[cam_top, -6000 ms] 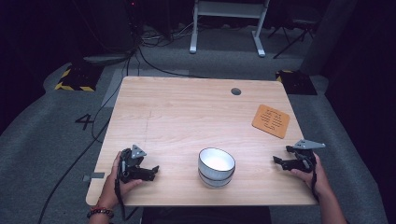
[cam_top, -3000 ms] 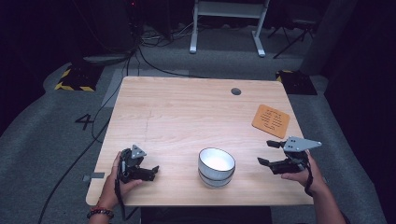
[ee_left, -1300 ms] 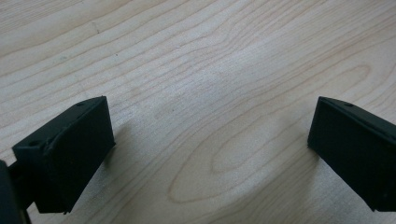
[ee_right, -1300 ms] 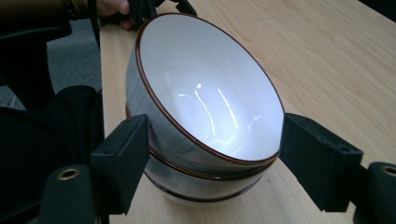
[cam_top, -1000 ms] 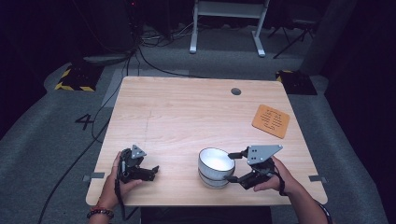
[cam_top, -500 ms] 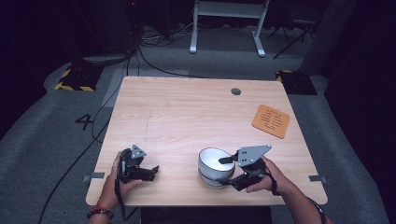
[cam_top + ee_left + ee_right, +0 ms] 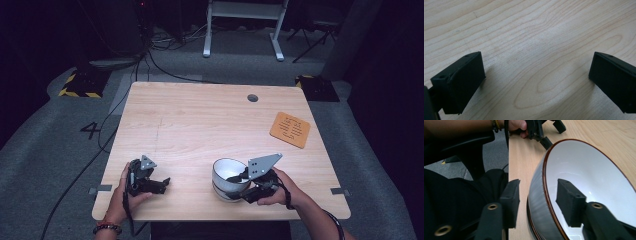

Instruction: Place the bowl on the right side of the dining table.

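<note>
My right tool (image 7: 239,186) has been closing, straddling the bowl's (image 7: 223,170) rim — left tool (image 7: 161,183) spread over bare wooden surface (image 7: 200,120).

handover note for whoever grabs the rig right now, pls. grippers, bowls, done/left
Right gripper: jaws straddle the near wall of the top white bowl with a brown rim, one jaw inside, one outside. They have just been closing; a gap shows at the outer jaw, so no grip yet.
Left gripper: open, nothing between the jaws, resting on the light wooden table at the front left.
Bowls: the top bowl sits nested in a second bowl near the table's front edge. Orange square coaster lies at the right, apart.
Done: right gripper placed over the rim.
Left: probably finish the pinch, then lift the top bowl.
</note>
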